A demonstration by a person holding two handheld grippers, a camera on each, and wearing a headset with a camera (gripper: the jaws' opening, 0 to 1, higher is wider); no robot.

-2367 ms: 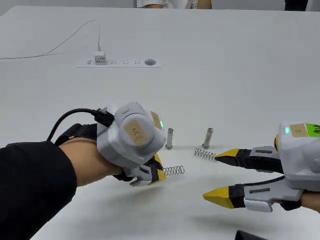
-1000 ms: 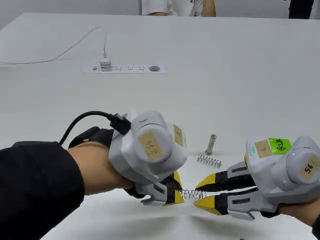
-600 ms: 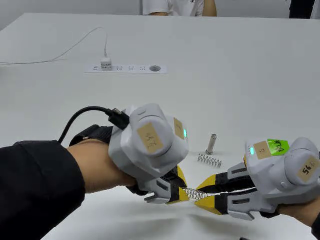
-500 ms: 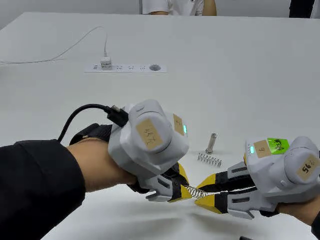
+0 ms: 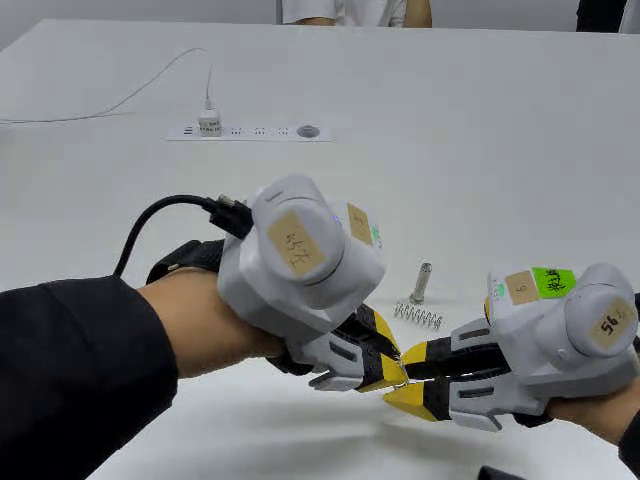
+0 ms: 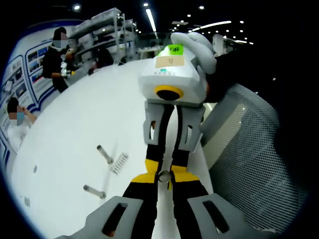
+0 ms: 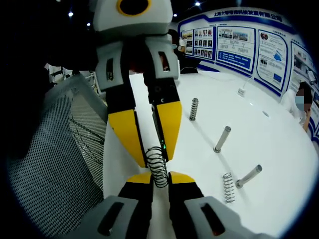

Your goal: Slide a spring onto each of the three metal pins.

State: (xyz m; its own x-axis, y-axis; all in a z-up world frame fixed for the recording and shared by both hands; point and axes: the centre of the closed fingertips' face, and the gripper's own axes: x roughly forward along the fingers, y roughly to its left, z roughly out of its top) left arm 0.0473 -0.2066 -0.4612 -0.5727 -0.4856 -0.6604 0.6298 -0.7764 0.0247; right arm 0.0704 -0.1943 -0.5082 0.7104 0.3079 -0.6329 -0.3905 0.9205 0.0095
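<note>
A small steel spring [image 5: 402, 371] hangs between both grippers above the white table. My left gripper [image 5: 392, 371] is shut on one end, and my right gripper [image 5: 408, 376] is shut on the other, tip to tip. The left gripper view shows the spring [image 6: 164, 176] end-on between my yellow tips. In the right gripper view the spring [image 7: 157, 167] runs from my right gripper [image 7: 160, 179] up to the left one's fingers [image 7: 169, 124]. Beyond stand a pin wearing a spring [image 7: 193, 109], two bare pins [image 7: 222, 139] [image 7: 248, 176] and a loose spring [image 7: 228, 187].
A white power strip [image 5: 245, 131] with a plugged charger and cable lies at the back of the table [image 5: 480, 150]. A person sits at the far edge [image 5: 345, 10]. A grey mesh chair [image 6: 244, 144] is at the near side.
My right gripper moved left to the spring held by the left gripper and its jaws closed on the free end. The left hand rolled and lifted slightly.
</note>
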